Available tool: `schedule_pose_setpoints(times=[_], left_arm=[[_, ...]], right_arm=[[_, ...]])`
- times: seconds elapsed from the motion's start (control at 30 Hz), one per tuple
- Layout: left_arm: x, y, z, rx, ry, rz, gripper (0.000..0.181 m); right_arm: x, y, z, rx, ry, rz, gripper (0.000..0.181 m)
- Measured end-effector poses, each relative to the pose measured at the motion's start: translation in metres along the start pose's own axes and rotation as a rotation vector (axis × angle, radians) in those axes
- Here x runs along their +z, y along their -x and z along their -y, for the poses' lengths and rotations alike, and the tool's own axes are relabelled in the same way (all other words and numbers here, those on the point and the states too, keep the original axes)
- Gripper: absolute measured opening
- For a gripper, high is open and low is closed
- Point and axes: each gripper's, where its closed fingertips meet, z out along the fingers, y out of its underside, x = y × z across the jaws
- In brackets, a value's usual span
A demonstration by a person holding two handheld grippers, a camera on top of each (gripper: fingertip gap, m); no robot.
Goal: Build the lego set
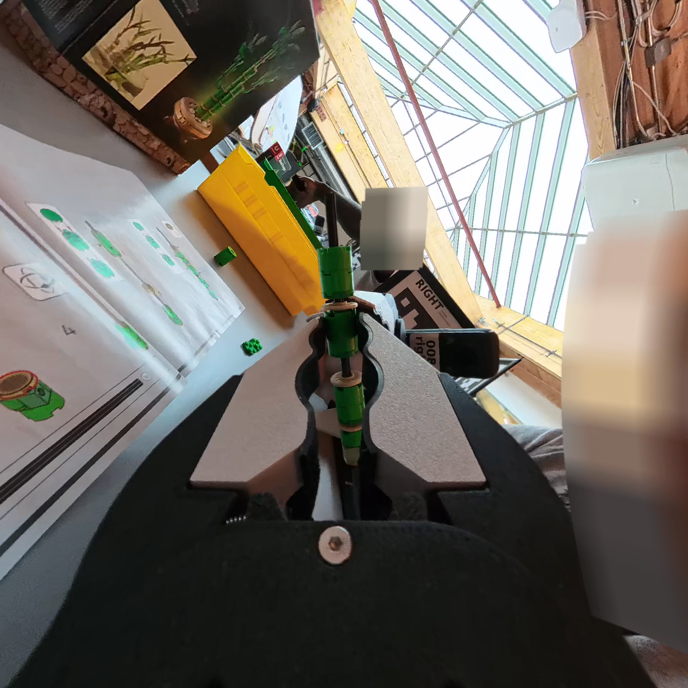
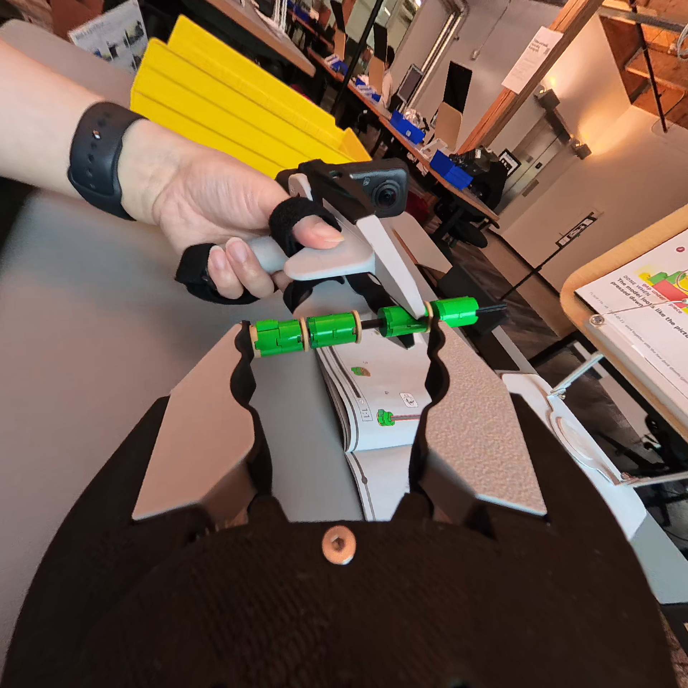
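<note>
Green segmented stalk [image 2: 363,327] on black axle

Daylight floods through the skylight [image 1: 465,123] over my left tongs, its panes blown out white. Left of it, the instruction booklet [image 1: 93,298] smears with blur, and straight beams bow near the frame edges. In my right view the light is warmer and even; the bamboo stalk [image 2: 357,329] is sharp, while the benches behind it go soft.

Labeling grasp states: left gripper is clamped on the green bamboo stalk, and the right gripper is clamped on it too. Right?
Not quite. The left gripper is clamped on the green bamboo stalk, but the right gripper is open: the right wrist view shows its fingertips spread along the stalk's length, not clamped.
</note>
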Motion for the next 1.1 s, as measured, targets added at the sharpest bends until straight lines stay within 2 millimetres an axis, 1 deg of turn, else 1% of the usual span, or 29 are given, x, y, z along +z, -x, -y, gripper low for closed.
schedule_pose_setpoints(times=[0.07,0.17,0.27,0.3,0.37,0.43,0.5,0.57,0.6,0.63,0.67,0.8,0.9,1.0,1.1], left_arm=[[0.002,-0.007,-0.001,0.052,0.013,-0.016,0.013],[0.004,-0.017,-0.002,0.094,0.036,-0.048,0.022],[0.001,-0.026,-0.001,0.148,0.06,-0.075,0.037],[-0.002,-0.027,0.0,0.189,0.075,-0.063,0.042],[-0.01,-0.028,0.004,0.353,0.102,0.002,0.053],[-0.014,-0.04,0.005,0.603,0.116,0.054,0.076],[-0.011,-0.053,-0.004,0.84,0.153,0.1,0.086],[-0.003,-0.055,-0.016,0.978,0.2,0.16,0.094],[0.001,-0.054,-0.021,1.019,0.226,0.179,0.095],[0.004,-0.054,-0.025,1.046,0.242,0.192,0.092],[0.007,-0.055,-0.026,1.065,0.24,0.194,0.093],[0.006,-0.057,-0.021,1.145,0.221,0.235,0.098],[0.008,-0.062,-0.027,1.146,0.238,0.206,0.097],[0.008,-0.061,-0.03,1.16,0.249,0.204,0.095],[0.008,-0.062,-0.032,1.154,0.253,0.187,0.087]], right_arm=[[-0.003,-0.001,0.006,0.004,-0.033,-0.001,0.094],[-0.007,-0.002,0.011,-0.004,-0.057,-0.008,0.094],[-0.01,-0.004,0.016,0.014,-0.084,-0.012,0.094],[-0.012,-0.006,0.019,0.029,-0.098,-0.012,0.094],[-0.017,-0.01,0.024,0.075,-0.131,-0.008,0.094],[-0.022,-0.013,0.029,0.139,-0.168,0.018,0.094],[-0.026,-0.016,0.033,0.201,-0.2,0.05,0.094],[-0.032,-0.018,0.039,0.265,-0.241,0.092,0.094],[-0.034,-0.018,0.042,0.297,-0.261,0.12,0.094],[-0.037,-0.018,0.044,0.322,-0.277,0.143,0.094],[-0.038,-0.018,0.045,0.333,-0.284,0.155,0.094],[-0.04,-0.016,0.043,0.333,-0.27,0.185,0.094],[-0.041,-0.014,0.043,0.325,-0.268,0.202,0.094],[-0.042,-0.011,0.046,0.311,-0.278,0.217,0.094],[-0.041,-0.009,0.045,0.31,-0.274,0.222,0.094]])
